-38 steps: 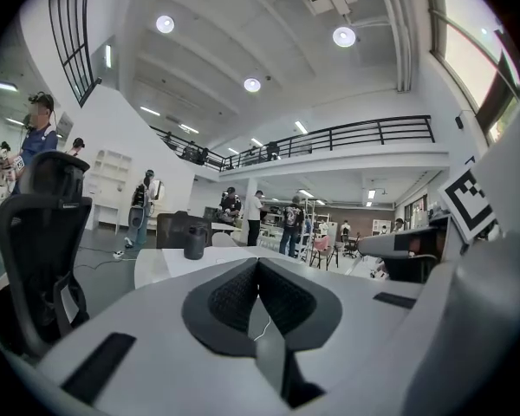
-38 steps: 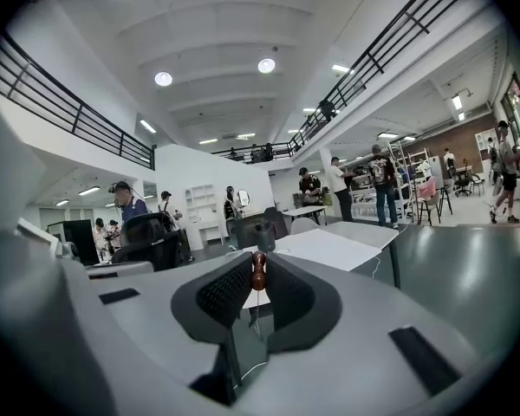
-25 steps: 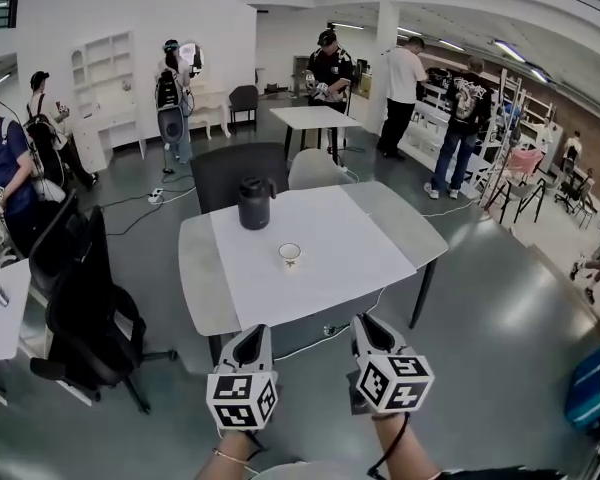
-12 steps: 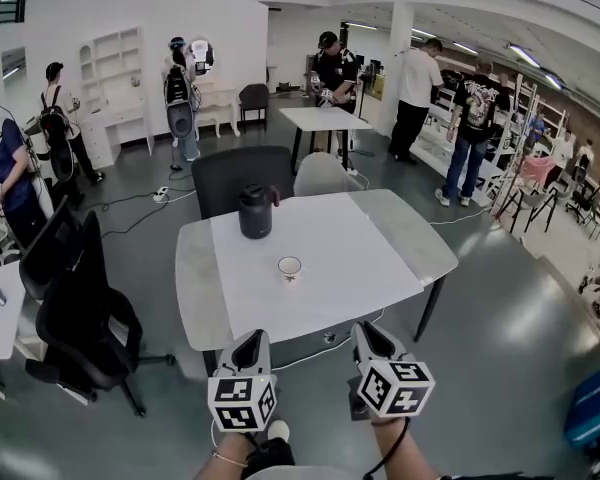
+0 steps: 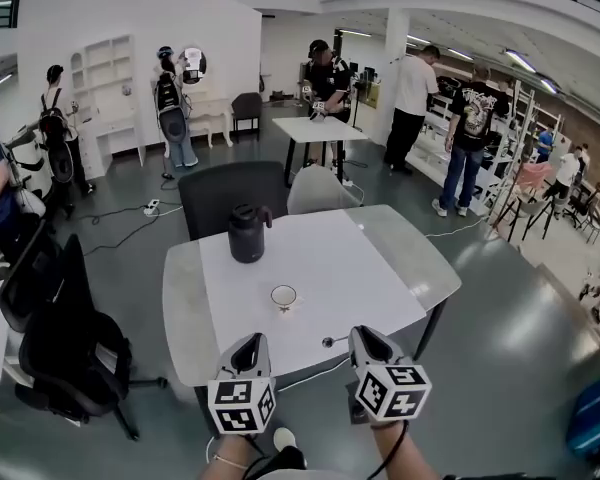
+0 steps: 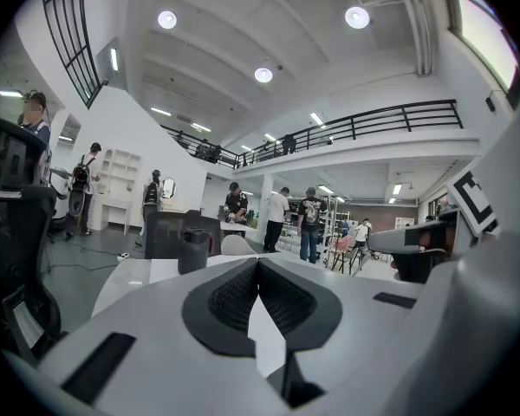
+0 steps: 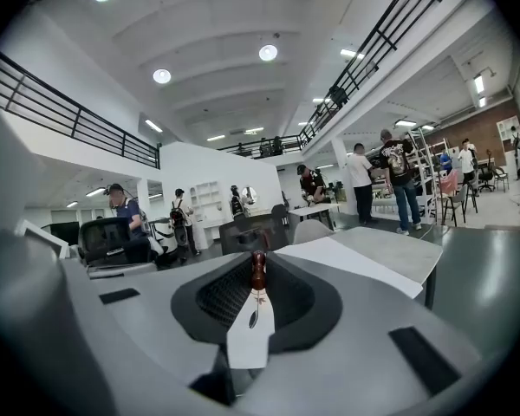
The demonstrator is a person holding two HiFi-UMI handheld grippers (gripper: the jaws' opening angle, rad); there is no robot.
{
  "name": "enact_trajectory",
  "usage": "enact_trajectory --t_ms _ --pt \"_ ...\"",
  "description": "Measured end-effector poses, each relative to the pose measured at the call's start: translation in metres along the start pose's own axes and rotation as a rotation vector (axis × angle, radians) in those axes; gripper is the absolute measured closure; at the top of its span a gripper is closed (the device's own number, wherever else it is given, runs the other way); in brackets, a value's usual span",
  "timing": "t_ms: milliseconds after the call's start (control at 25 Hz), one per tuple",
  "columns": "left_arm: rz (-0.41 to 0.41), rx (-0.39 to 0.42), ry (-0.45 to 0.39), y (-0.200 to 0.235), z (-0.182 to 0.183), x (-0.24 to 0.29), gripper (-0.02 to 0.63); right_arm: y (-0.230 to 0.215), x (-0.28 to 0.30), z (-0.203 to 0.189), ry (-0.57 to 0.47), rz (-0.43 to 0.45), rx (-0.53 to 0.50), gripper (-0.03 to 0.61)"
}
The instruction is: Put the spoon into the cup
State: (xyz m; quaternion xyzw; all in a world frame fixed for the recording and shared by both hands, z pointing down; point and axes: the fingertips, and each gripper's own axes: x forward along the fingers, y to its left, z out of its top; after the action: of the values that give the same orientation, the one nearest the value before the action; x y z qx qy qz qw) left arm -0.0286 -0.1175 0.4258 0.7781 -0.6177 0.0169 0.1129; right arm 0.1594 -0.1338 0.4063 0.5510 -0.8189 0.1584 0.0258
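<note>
A small white cup [image 5: 284,296] stands on the white cloth of the grey table [image 5: 183,308], a little in front of a black jug [image 5: 247,233]. My right gripper [image 5: 365,331] hovers just short of the table's front edge, below and right of the cup. In the right gripper view its jaws [image 7: 258,265] are shut on a thin spoon [image 7: 258,276], whose brown handle end pokes up at the tips and whose bowl points back. My left gripper [image 5: 248,341] is level beside it, jaws shut with nothing between them [image 6: 258,265]. The cup shows in neither gripper view.
A black office chair [image 5: 60,338] stands left of the table. A dark chair [image 5: 240,190] and a pale one [image 5: 315,186] are pushed in at the far side. A cable [image 5: 310,366] lies on the floor under the front edge. Several people stand beyond.
Both grippers have moved forward together, and the table, cup and jug now sit closer and lower in the head view. The jaws look unchanged.
</note>
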Motion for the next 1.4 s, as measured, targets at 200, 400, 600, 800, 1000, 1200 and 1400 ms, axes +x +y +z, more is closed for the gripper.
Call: enact_trajectory --t_ms 200,400,600,800,1000,1200,1400 --pt "0.001 -0.004 0.006 0.011 0.007 0.046 0.595 -0.013 0.043 0.013 0.010 0.006 -0.013 0.512" --pt "0.009 -0.006 0.009 0.026 0.021 0.090 0.595 -0.022 0.092 0.035 0.012 0.020 -0.021 0.512" --pt "0.018 -0.007 0.000 0.053 0.031 0.130 0.595 -0.018 0.143 0.045 0.007 0.044 -0.031 0.511" --pt "0.027 -0.027 0.006 0.063 0.030 0.158 0.595 -0.027 0.174 0.050 0.022 0.052 -0.037 0.511" --pt "0.042 -0.056 0.026 0.074 0.020 0.170 0.595 -0.033 0.193 0.049 0.038 0.048 -0.040 0.512" --pt "0.102 -0.084 0.058 0.079 0.007 0.168 0.595 -0.039 0.208 0.044 0.078 0.075 -0.036 0.511" --pt "0.151 -0.110 0.057 0.080 0.008 0.168 0.595 -0.041 0.220 0.043 0.104 0.130 -0.043 0.511"
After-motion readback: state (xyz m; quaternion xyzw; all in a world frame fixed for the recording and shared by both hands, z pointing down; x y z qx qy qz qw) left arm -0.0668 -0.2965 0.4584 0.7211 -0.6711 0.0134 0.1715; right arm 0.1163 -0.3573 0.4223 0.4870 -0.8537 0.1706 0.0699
